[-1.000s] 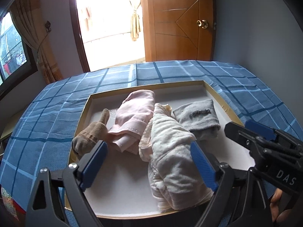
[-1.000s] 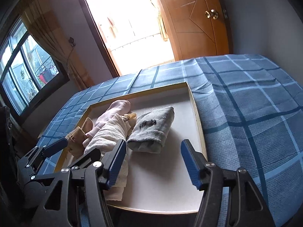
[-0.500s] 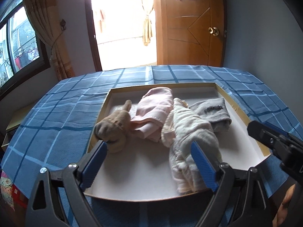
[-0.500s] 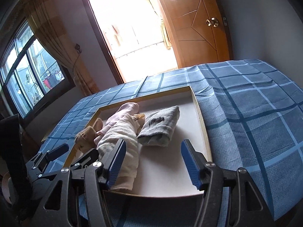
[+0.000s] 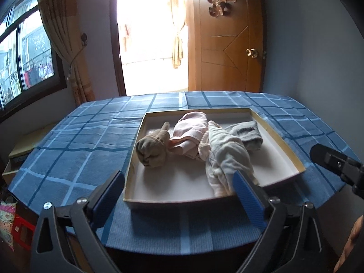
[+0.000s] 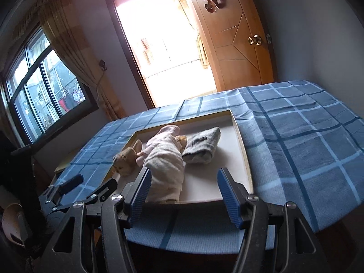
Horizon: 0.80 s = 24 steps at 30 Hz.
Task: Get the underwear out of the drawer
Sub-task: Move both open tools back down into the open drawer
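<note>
room: bedroom-like, wooden door (image 5: 229, 45) shut at the back, bright open doorway (image 5: 150, 34) beside it, curtain (image 5: 61, 41) and window (image 5: 25, 52) on the left wall.
surface: table under a blue checked cloth (image 5: 75, 150); cloth looks grippy, a few wrinkles near the far edge.
drawer: shallow white tray-like drawer (image 5: 279, 143) with a gold rim, lying flat on the cloth toward the near right edge of the table.
underwear: four soft bundles in the drawer. Cream piece (image 5: 227, 159) longest, running from mid-drawer to the near rim; pink piece (image 5: 193, 132) behind it toward the far edge; grey folded piece (image 5: 246, 134) near the right rim; tan rolled piece (image 5: 152, 150) against the left rim.
handling: judged light, limp, not fragile, not slippery; will sag and unfold when lifted, may drag a neighbour since cream and pink overlap.
where to grab: pinch a thick fold mid-bundle, not a loose edge; the cream piece's near end is closest.
left gripper (image 5: 179, 193): jaws spread wide, just been opening, nothing between them, short of the near rim.
right gripper (image 6: 184, 195): jaws parted about halfway, empty, near the drawer's near rim.
</note>
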Available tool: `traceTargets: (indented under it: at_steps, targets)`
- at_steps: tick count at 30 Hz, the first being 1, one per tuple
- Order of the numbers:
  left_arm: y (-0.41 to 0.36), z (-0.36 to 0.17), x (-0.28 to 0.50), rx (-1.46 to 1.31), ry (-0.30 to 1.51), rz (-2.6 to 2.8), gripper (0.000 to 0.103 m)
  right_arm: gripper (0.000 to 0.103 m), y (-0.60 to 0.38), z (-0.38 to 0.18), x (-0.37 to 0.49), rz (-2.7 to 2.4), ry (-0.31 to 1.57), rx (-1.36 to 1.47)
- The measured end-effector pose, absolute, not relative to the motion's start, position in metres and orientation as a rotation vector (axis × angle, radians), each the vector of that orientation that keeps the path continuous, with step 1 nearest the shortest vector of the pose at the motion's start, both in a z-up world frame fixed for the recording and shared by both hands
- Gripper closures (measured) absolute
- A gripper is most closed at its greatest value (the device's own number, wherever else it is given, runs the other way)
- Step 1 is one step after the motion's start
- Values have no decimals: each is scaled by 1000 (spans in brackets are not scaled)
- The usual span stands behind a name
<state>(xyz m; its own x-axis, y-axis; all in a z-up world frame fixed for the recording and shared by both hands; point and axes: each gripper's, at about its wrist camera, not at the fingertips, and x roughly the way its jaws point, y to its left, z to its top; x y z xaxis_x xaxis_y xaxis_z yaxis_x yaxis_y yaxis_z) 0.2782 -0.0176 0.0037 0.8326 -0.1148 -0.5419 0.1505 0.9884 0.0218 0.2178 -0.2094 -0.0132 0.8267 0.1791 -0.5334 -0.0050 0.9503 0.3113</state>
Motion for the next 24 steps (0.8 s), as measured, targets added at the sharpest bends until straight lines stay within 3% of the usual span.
traceTargets:
  at_steps: [3,24]
  targets:
    - [-16,6,262,62,558,-144,1,40,-209,-11,202,116,599,325]
    - [-8,-18,168,80,595,-193,1,40,-227,-24,89,102,611,404]
